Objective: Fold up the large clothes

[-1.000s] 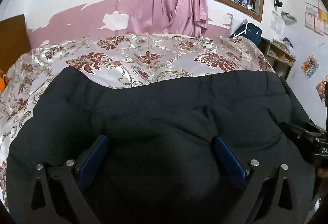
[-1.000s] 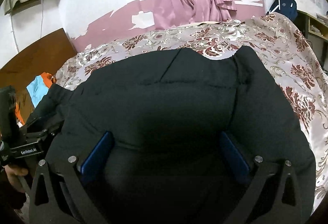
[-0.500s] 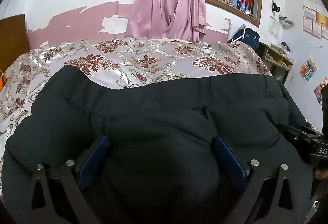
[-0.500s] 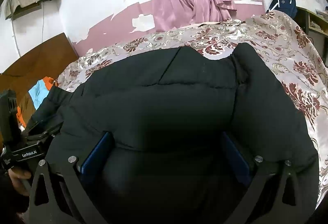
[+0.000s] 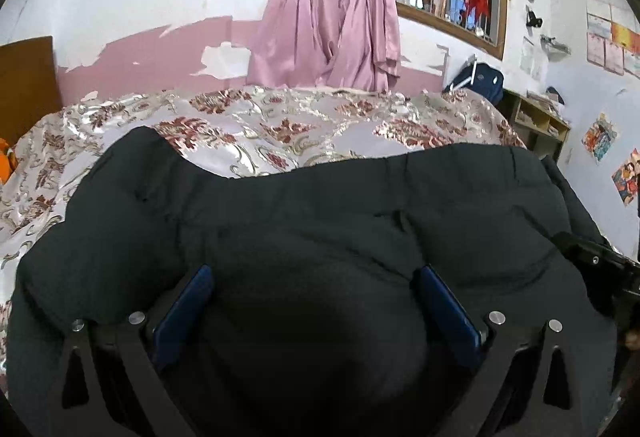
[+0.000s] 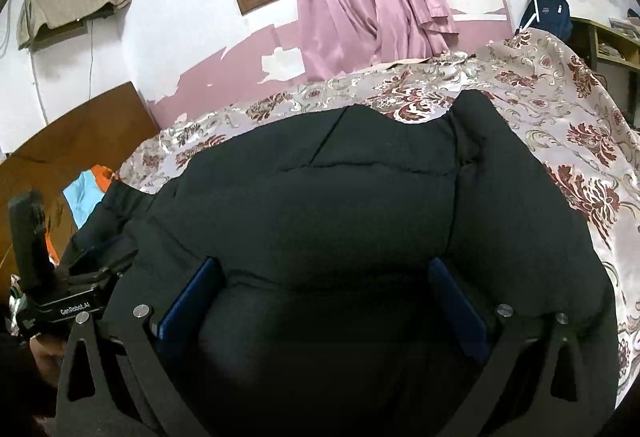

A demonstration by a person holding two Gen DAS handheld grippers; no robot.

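Note:
A big black padded jacket (image 5: pixel 320 221) lies across the floral bedspread (image 5: pixel 280 121) and fills the lower part of both views; it also shows in the right wrist view (image 6: pixel 360 197). My left gripper (image 5: pixel 316 277) has its blue pads (image 5: pixel 184 305) wide apart with a thick bulge of the jacket between them. My right gripper (image 6: pixel 324 269) stands the same way, its blue pads (image 6: pixel 188 301) around a thick fold of the jacket. The left gripper's body (image 6: pixel 60 301) shows at the left edge of the right wrist view.
Pink curtains (image 5: pixel 332 21) hang at the window behind the bed. A wooden headboard (image 6: pixel 68 141) and orange and blue cloth (image 6: pixel 84 193) are at the left. A shelf (image 5: pixel 536 117) and a blue bag (image 5: pixel 480 77) stand at the right.
Both grippers have lifted with the jacket: the bed sits lower in both views and more wall and window show. The jaws hold the same width.

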